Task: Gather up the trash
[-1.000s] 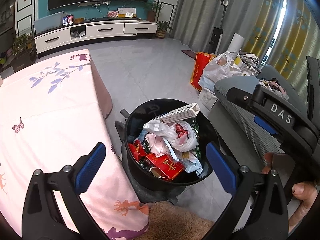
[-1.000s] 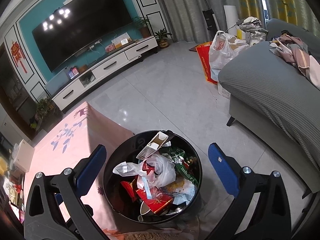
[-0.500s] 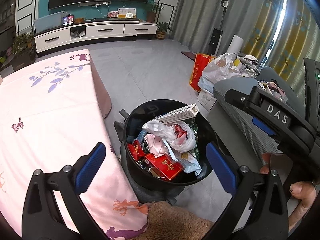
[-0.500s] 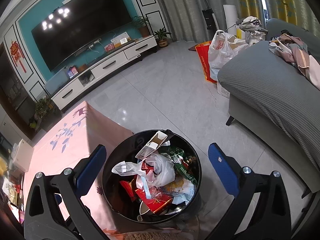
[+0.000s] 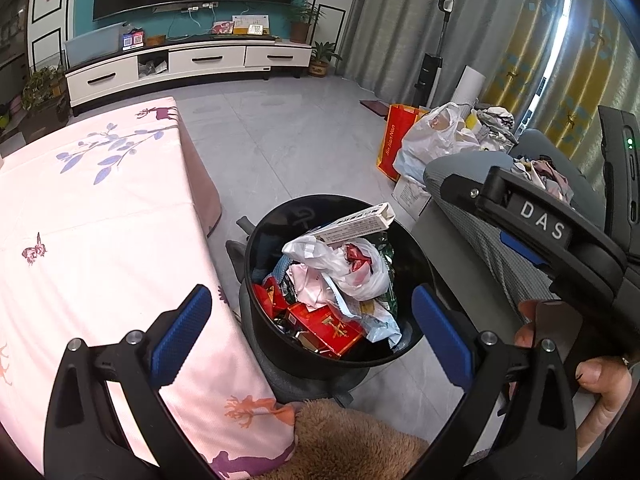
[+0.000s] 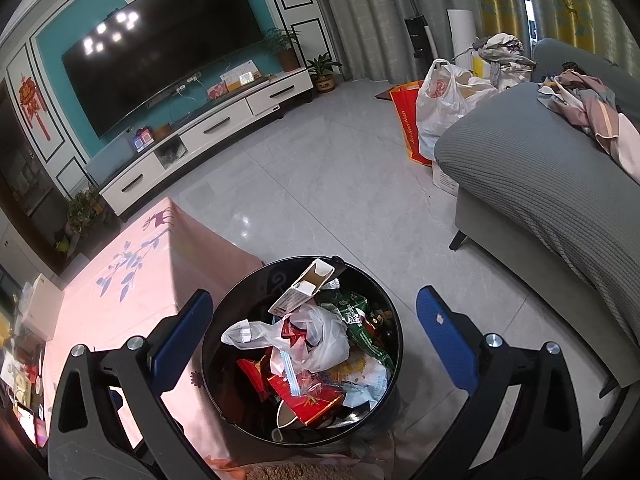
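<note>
A round black trash bin stands on the floor between the table and the sofa, also in the right wrist view. It is full of trash: a white carton, a white plastic bag, red wrappers and a green packet. My left gripper is open and empty, above the bin's near side. My right gripper is open and empty, above the bin. The right gripper's body shows at the right in the left wrist view.
A table with a pink cloth is left of the bin. A grey sofa with clothes is to the right. Bags sit on the floor beyond it. A TV cabinet lines the far wall. A brown furry cloth lies below.
Almost nothing has moved. Both grippers hover open over the bin, with a very slight drift of view.
</note>
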